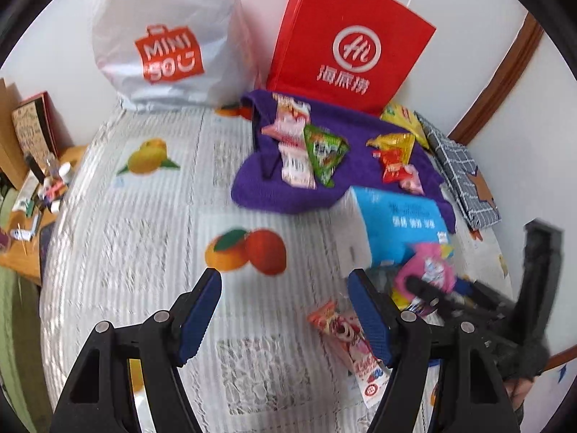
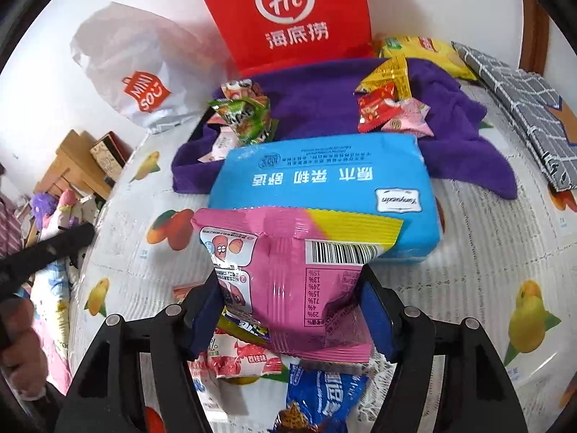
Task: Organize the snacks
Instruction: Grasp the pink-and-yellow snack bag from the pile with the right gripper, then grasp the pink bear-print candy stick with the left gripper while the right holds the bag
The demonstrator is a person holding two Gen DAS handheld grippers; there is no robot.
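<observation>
My right gripper [image 2: 290, 278] is shut on a pink snack packet [image 2: 288, 270], which tilts up over a blue tissue pack [image 2: 324, 187]. Beneath it lie a red-and-white packet [image 2: 238, 357] and a blue packet [image 2: 324, 393]. My left gripper [image 1: 285, 310] stands open above the fruit-print tablecloth [image 1: 144, 234] with nothing between its fingers. A long pink-and-red stick snack [image 1: 346, 339] lies flat just beside its right finger. Farther back, a purple cloth [image 1: 360, 126] carries several small snack packets, among them a green one [image 1: 324, 151] and a red-and-yellow one [image 1: 393, 151].
A red paper bag [image 1: 353, 43] and a white plastic shopping bag [image 1: 166, 43] stand against the wall behind the cloth. A grey checked fabric item [image 1: 458, 169] lies at the right. A cluttered wooden shelf [image 1: 32, 166] sits left of the table. A hand [image 2: 18, 335] shows at the far left.
</observation>
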